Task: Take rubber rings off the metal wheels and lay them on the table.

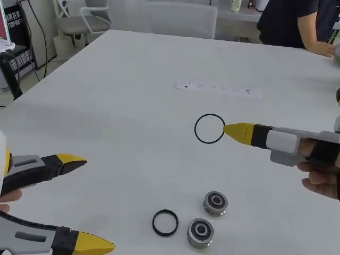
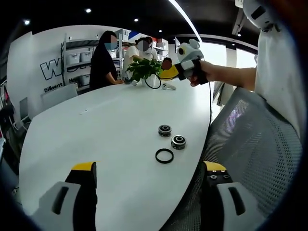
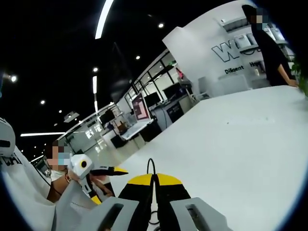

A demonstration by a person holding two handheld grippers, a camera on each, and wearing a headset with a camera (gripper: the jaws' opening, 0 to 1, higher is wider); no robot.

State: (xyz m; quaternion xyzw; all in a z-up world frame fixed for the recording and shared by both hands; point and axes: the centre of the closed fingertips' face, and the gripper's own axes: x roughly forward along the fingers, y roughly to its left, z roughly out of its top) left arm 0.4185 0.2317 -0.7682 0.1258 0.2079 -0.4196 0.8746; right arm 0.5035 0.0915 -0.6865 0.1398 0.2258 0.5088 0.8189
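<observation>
My right gripper [image 1: 227, 130] comes in from the right and is shut on a thin black rubber ring [image 1: 209, 128], which hangs off its yellow tips above the table; its own view shows the ring [image 3: 151, 169] edge-on between the closed jaws. A second black ring [image 1: 165, 222] lies flat on the white table [image 1: 133, 106] near the front. Two metal wheels [image 1: 215, 203] [image 1: 200, 232] rest just right of it. My left gripper [image 1: 95, 204] is at the lower left, open, holding nothing. From the left gripper view the wheels [image 2: 165, 130] [image 2: 178, 141] and the flat ring [image 2: 164, 155] sit ahead.
A white power strip [image 1: 218, 88] lies on the far part of the table. A person in dark clothes [image 1: 297, 24] stands at the far right edge. Grey chairs [image 1: 180, 18] stand behind the table, and a mesh chair [image 2: 245, 139] is close beside me.
</observation>
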